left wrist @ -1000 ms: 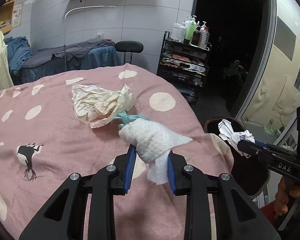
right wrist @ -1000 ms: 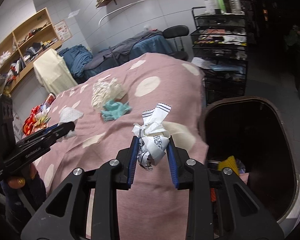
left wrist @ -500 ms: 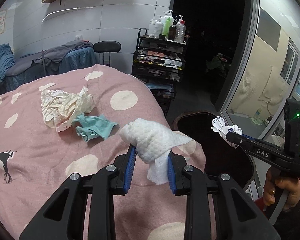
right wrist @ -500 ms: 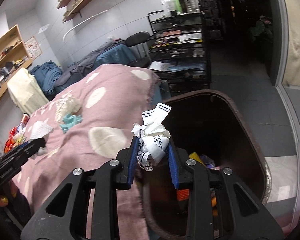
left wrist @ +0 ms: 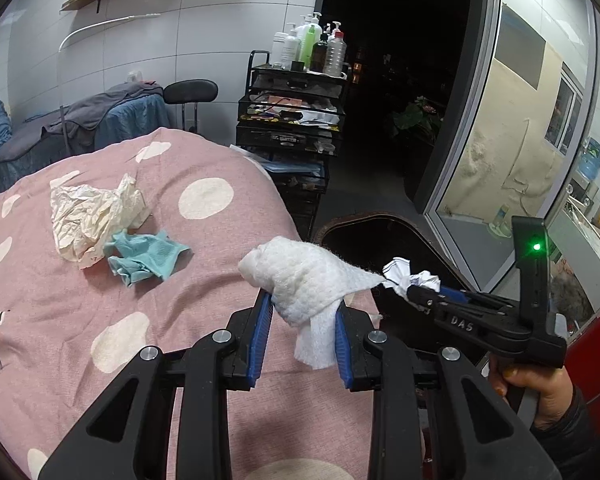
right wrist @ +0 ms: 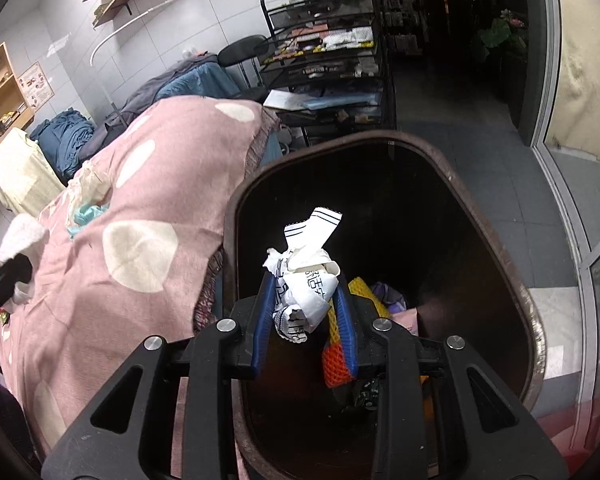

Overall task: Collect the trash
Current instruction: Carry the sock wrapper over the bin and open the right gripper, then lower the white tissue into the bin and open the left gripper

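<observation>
Gripping a white fibrous wipe (left wrist: 306, 280), the left gripper (left wrist: 300, 328) fills the lower centre of the left wrist view, its two blue pads pressed on the wad while a flap hangs down between them. Two more bits of trash lie on the pink spotted blanket (left wrist: 80, 312) at middle left: one crumpled cream paper (left wrist: 88, 216) and, touching its lower edge, one teal cloth scrap (left wrist: 144, 256). At right the right gripper (left wrist: 414, 286), held in a hand (left wrist: 540, 392) at the lower right corner, is clamped on one crumpled printed white wrapper (left wrist: 408, 276) over the dark mouth of the trash bin (left wrist: 340, 228). One black wire cart (left wrist: 292, 120) stands at upper centre, with several bottles crowded on its top.

From the right wrist view, the right gripper (right wrist: 306, 312) sits at lower centre, closed on that same wrapper (right wrist: 306, 276), which hangs directly above the open bin (right wrist: 512, 280). Inside the bin, just past the fingers, I see a yellow-and-orange mesh piece (right wrist: 338, 364), something purple (right wrist: 388, 294) and something pink (right wrist: 412, 320) beside it; the rest is too dark to make out. The blanket (right wrist: 148, 280) takes the left half, the cream paper (right wrist: 90, 186) and teal scrap (right wrist: 86, 214) small at middle left. At the left edge the left gripper's tip (right wrist: 18, 270) shows with the white wipe (right wrist: 20, 236) in it.
</observation>
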`<action>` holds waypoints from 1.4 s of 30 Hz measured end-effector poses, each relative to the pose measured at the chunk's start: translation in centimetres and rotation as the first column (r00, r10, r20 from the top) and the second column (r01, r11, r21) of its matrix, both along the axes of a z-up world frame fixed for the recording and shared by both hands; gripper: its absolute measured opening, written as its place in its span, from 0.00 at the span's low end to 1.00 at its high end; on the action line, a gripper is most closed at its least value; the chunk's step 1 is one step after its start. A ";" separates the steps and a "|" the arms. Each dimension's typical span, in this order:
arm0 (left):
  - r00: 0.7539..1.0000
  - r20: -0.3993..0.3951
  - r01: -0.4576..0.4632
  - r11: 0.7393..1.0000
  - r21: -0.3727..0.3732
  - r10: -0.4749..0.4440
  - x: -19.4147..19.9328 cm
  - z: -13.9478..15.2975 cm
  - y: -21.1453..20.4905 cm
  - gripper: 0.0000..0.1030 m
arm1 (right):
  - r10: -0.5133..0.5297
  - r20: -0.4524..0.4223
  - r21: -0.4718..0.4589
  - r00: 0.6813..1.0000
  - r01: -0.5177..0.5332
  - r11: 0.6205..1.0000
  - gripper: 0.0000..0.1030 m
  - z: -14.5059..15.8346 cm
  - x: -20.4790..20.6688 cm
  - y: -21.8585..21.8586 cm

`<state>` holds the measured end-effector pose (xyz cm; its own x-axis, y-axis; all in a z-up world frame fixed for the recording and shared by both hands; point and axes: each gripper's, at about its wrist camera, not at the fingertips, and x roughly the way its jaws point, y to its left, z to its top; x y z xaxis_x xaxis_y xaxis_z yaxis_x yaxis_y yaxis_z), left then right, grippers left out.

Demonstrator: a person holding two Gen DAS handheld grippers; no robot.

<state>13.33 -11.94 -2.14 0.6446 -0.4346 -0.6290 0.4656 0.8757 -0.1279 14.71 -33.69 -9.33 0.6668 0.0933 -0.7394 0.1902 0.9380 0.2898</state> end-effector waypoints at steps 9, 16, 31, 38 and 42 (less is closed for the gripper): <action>1.000 -0.009 0.023 1.000 0.005 -0.023 0.0 -0.4 -1.2 0.28 | -0.020 -0.001 -0.005 1.000 0.020 1.000 0.81 -0.6 -0.2 0.7; 0.999 -0.015 0.043 0.999 0.004 -0.043 0.0 -0.5 -2.2 0.28 | -0.079 0.035 -0.018 0.996 0.080 0.997 0.87 0.5 -0.6 -0.3; 0.992 -0.051 0.114 0.993 0.042 -0.111 1.5 -1.2 -5.8 0.28 | -0.253 0.096 -0.003 0.963 0.254 0.967 0.89 2.3 -2.3 -4.7; 0.988 -0.074 0.144 0.987 0.076 -0.138 2.5 -2.1 -7.4 0.28 | -0.276 0.101 0.002 0.956 0.277 0.961 0.89 2.5 -2.6 -5.7; 0.985 -0.083 0.156 0.983 0.094 -0.149 2.7 -2.6 -8.2 0.28 | -0.287 0.103 0.005 0.952 0.288 0.958 0.89 2.6 -2.8 -6.1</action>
